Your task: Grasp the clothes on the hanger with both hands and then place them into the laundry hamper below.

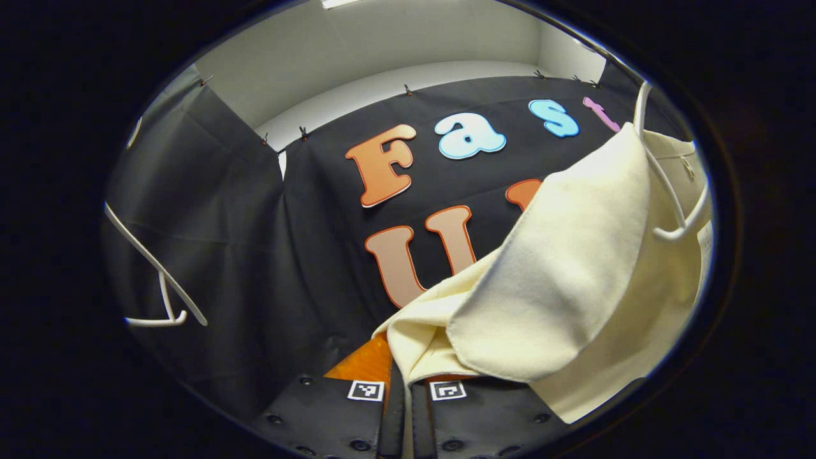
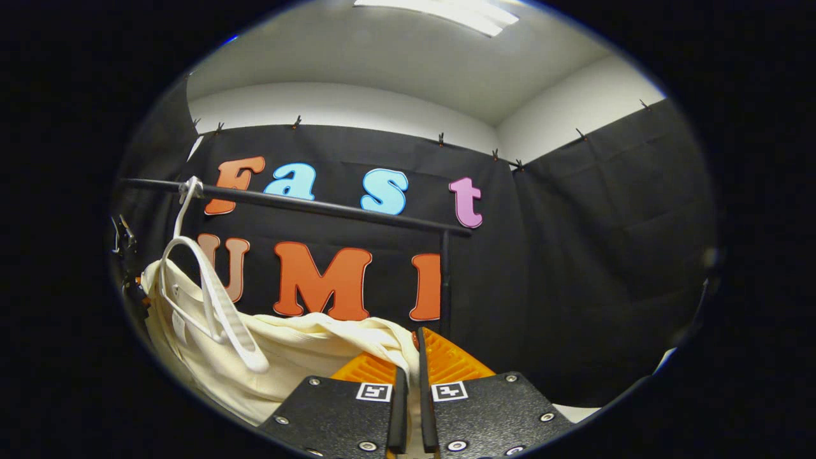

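A cream garment point(image 1: 561, 274) hangs folded across the right half of the left gripper view, with a white hanger point(image 1: 676, 191) against its upper right. My left gripper point(image 1: 403, 389) is shut on the garment's lower edge, cloth pinched between its fingers. In the right gripper view the same cream garment point(image 2: 299, 350) drapes from the lower left to the middle, and the white hanger point(image 2: 217, 299) hooks over a black rail point(image 2: 306, 205). My right gripper point(image 2: 411, 376) is shut on the garment's right end.
A second white hanger point(image 1: 159, 280) hangs bare at the left of the left gripper view. The rail's black upright post point(image 2: 444, 280) stands just behind my right gripper. Black cloth walls enclose the booth, with a white ceiling above.
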{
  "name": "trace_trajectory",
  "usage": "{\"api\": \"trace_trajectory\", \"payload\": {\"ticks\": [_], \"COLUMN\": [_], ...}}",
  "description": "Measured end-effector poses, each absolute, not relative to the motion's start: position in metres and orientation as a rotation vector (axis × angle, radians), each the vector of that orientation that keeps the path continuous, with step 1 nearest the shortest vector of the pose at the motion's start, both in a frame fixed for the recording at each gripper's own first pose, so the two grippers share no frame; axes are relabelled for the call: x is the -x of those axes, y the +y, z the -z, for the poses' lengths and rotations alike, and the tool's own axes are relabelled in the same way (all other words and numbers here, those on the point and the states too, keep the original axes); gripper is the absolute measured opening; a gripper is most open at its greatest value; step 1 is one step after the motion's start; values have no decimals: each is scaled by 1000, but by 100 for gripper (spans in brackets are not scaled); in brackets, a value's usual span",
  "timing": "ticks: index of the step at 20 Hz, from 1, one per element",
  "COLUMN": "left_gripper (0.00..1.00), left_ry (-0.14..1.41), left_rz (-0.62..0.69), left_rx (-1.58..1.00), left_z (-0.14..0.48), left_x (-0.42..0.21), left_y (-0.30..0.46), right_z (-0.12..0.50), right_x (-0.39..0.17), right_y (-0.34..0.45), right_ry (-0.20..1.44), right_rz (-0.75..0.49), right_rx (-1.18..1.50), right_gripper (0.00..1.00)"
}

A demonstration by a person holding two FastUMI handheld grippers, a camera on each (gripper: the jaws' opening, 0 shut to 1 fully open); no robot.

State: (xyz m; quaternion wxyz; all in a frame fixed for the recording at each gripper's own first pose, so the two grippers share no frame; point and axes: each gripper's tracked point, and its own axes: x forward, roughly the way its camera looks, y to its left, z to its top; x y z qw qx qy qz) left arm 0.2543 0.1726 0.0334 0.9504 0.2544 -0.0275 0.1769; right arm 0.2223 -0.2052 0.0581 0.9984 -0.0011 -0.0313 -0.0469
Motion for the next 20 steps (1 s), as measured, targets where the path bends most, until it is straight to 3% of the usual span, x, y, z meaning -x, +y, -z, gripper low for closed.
{"api": "trace_trajectory", "payload": {"ticks": [10,20], "left_gripper": [12,12], "left_ry": [45,59], "left_rz": [-393,-400], "left_rx": [-519,-488], "left_z": [0,18], "left_x": [-233,-147], "left_y": [201,215], "right_z": [-4,-6], "right_x": [-184,-124], "right_y": [-179,-149], "right_ry": [3,5], "right_rz": [33,-10], "right_rx": [-9,-70], "right_gripper": [8,8]}}
